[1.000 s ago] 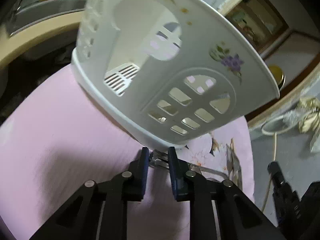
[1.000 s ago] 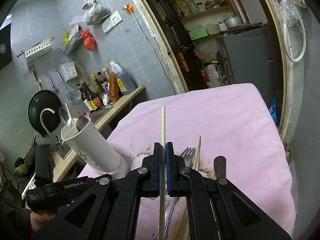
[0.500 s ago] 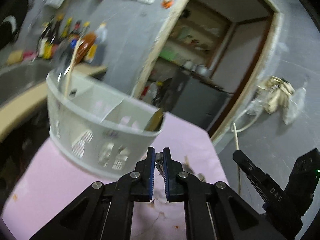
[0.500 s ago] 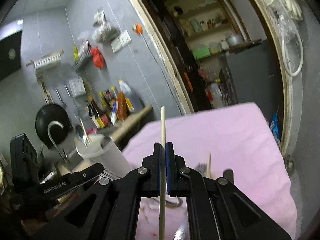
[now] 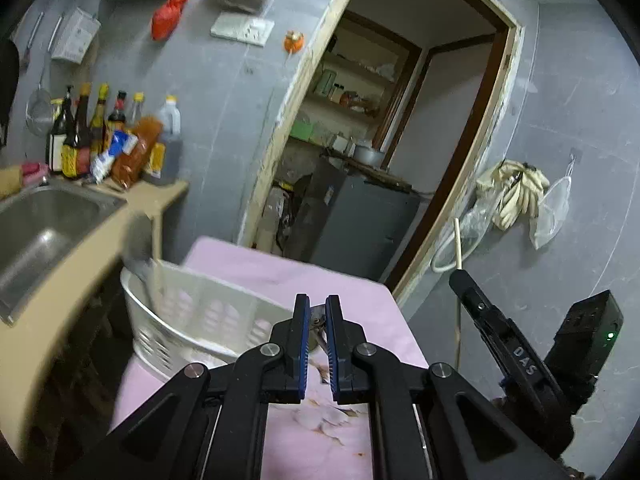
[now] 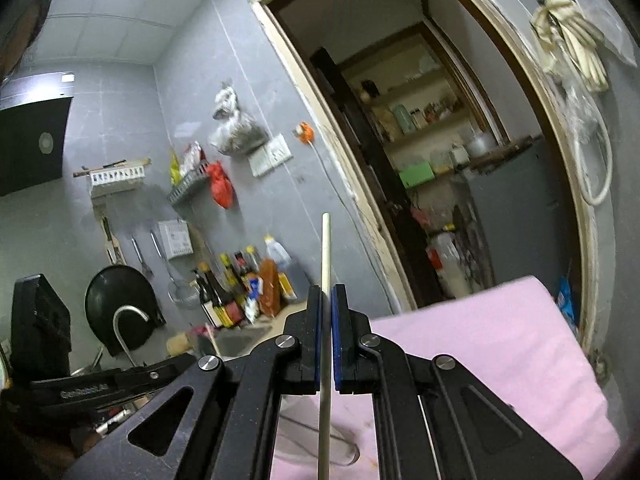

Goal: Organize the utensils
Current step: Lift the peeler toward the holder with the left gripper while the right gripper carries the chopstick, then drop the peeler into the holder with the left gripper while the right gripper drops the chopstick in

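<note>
Aloft, the left claw [image 5: 316, 316] is nearly closed on a small metal utensil [image 5: 318, 322] above the white basket [image 5: 192, 312] on the pink worktop [image 5: 280, 276]; the right claw [image 6: 326, 300] pinches an upright chopstick [image 6: 325, 248].

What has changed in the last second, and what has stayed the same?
Both hand-held grippers rose: the white basket and the pink cloth now sit lower in both views. The left hand-held gripper has just been closing on a metal utensil picked up from the cloth. Unchanged: the right hand-held gripper stays clamped on the upright chopstick.
</note>
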